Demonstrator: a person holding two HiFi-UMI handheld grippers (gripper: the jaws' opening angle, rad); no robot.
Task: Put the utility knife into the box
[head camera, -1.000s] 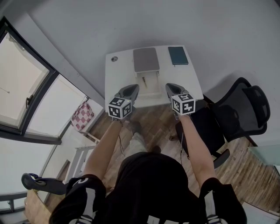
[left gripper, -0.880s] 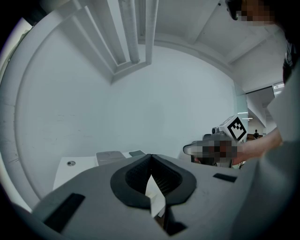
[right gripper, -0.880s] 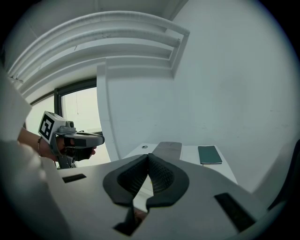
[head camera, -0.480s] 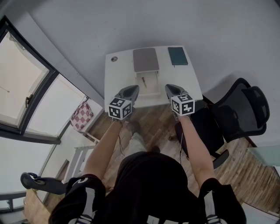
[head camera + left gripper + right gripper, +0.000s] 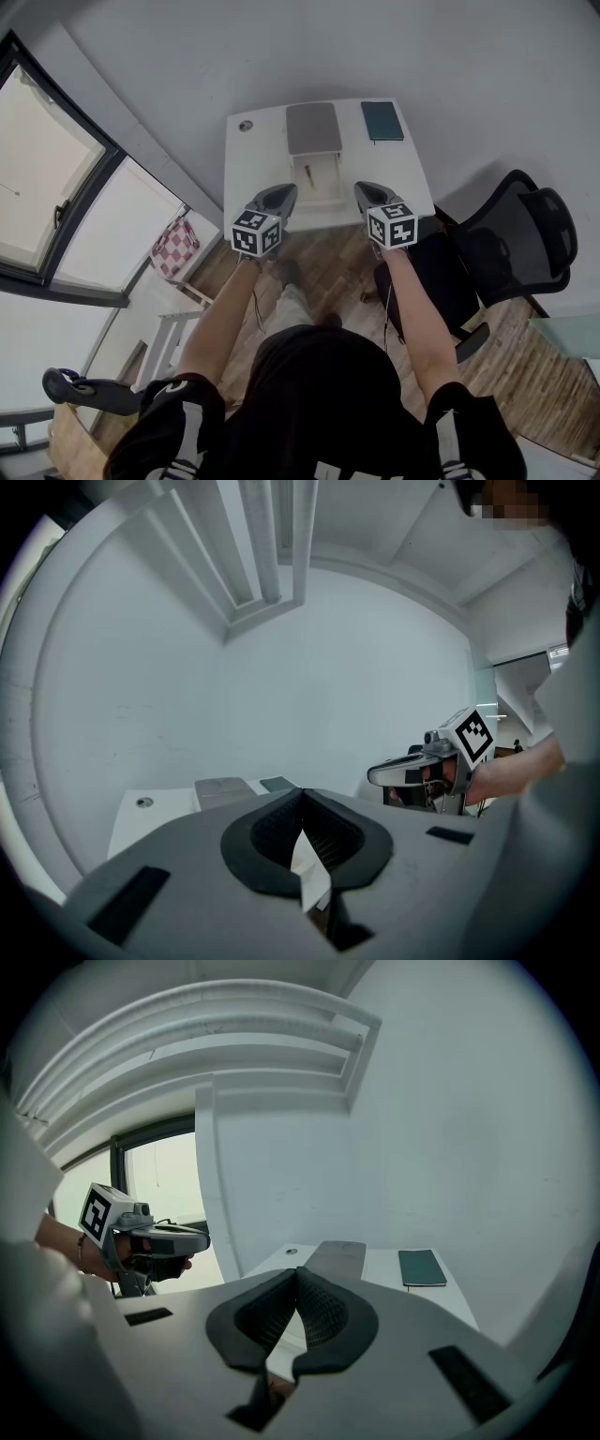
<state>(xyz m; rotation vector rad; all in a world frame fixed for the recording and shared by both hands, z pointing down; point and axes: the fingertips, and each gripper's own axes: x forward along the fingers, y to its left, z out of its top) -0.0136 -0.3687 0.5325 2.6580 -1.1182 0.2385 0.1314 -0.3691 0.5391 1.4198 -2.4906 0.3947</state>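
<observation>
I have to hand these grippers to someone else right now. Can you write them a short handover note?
Left gripper: jaws shut, nothing between them, at the near edge of the table.
Right gripper: jaws shut, empty, also at the near edge.
Box: open at mid-table between the grippers, with the grey lid beyond it. A small slim thing lies inside, too small to tell whether it is the utility knife.
Green notebook: right of the lid, not involved.
Done: unclear; no knife shows elsewhere on the table.
Left: check the box first. If the knife is in it, the job is likely finished.
</observation>
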